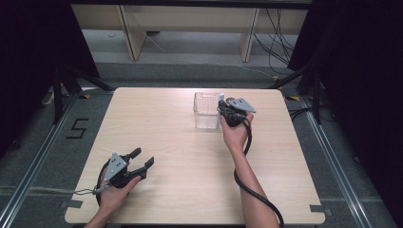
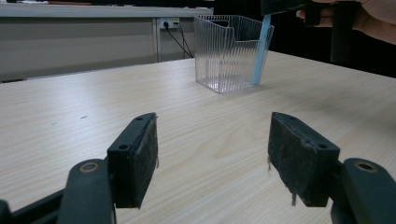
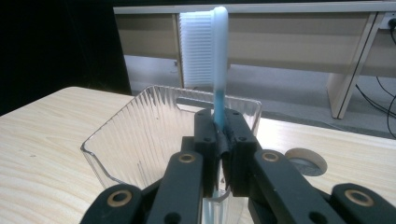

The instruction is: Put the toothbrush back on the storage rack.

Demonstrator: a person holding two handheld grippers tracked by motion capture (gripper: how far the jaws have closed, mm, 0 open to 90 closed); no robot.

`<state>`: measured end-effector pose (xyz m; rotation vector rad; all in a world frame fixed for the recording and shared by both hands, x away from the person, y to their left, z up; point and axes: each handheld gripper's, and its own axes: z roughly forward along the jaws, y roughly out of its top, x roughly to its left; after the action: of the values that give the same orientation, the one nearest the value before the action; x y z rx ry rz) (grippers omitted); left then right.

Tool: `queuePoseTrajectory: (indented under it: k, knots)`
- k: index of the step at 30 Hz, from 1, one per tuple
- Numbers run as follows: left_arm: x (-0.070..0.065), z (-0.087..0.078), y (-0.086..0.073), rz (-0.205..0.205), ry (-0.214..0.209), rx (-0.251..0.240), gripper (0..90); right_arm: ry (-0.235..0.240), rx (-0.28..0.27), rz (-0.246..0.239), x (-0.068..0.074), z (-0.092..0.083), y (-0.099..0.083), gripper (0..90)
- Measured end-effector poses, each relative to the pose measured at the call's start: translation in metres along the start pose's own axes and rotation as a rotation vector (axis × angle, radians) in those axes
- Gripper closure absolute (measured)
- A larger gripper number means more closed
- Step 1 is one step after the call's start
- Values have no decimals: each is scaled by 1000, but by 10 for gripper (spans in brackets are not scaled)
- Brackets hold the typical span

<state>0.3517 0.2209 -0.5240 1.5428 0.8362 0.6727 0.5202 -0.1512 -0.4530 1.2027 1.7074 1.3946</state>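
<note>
High view: the right gripper [image 1: 221, 110] holds a blue-and-white plastic toothbrush [image 1: 220, 100] upright at the clear ribbed plastic bin [image 1: 205, 111] on the pale wooden bench [image 1: 190, 161]; the left gripper [image 1: 142, 159] rests near its front-left corner.

Left gripper view: its fingers [image 2: 135, 158] stand wide, with nothing between them.

Right gripper view: its fingers [image 3: 205, 140] clamp the toothbrush handle, bristle head upward, at the bin's rim.
</note>
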Motion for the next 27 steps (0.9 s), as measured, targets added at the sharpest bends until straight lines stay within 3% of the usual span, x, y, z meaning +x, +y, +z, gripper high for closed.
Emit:
queuePoseTrajectory:
  k: [3,13,14,21,25,27]
  knots:
    - [0,0,0,1,-1,1,330,2,-3,-23,-2,0,0,854]
    - [0,0,0,0,0,0,330,-6,-5,-24,-4,-1,0,854]
    - [0,0,0,0,0,0,329,-9,-5,8,-4,-2,0,854]
    - [0,0,0,0,0,0,330,-11,-14,-13,-5,-1,0,846]
    - [0,0,0,1,0,0,329,-12,-6,12,-5,-2,-2,839]
    - [0,0,0,0,0,0,329,-9,-10,-5,-6,-2,-2,837]
